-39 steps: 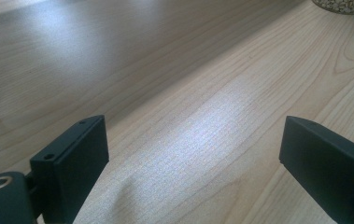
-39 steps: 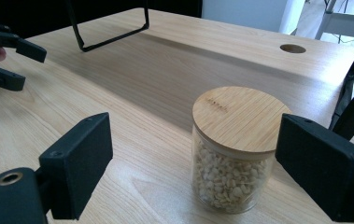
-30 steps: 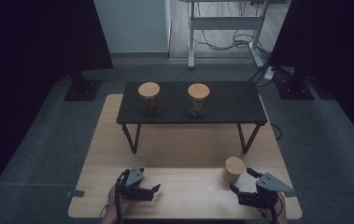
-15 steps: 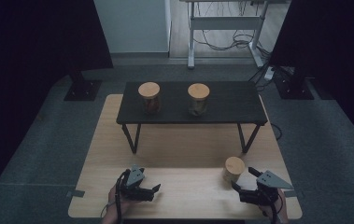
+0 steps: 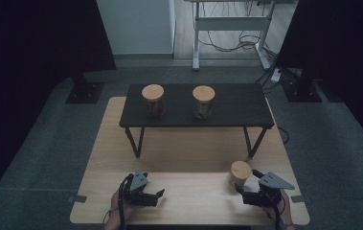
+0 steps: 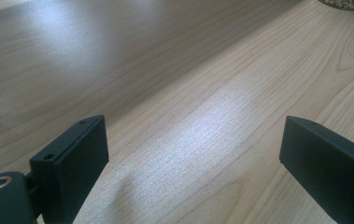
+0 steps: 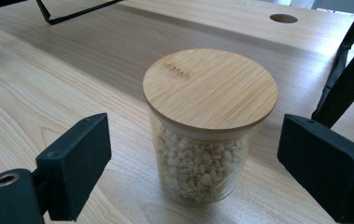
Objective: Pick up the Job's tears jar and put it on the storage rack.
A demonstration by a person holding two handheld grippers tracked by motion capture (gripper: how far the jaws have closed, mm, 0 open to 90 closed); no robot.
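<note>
A glass jar [image 5: 240,171] with a round wooden lid and pale grains inside stands on the wooden board [image 5: 188,191], near its right front. My right gripper [image 5: 246,183] is just behind it. In the right gripper view the jar [image 7: 209,140] stands upright just ahead of the gap of my right gripper [image 7: 193,158]; the jaws are open and have just been opening wider, and neither pad touches the glass. My left gripper [image 5: 160,196] rests at the left front, open, with bare wood between its jaws [image 6: 193,154]. The jar's base [image 6: 347,3] peeks in at that view's top right.
A low black table [image 5: 236,108] stands on the board's far half with two more wooden-lidded jars [image 5: 153,99] [image 5: 203,100] on top. Its slanted black leg [image 7: 347,70] rises just right of the near jar. A round hole [image 7: 283,18] sits in the board beyond.
My right gripper has shifted very slightly behind the jar. The jar, the left gripper and the table's jars have stayed where they were.
</note>
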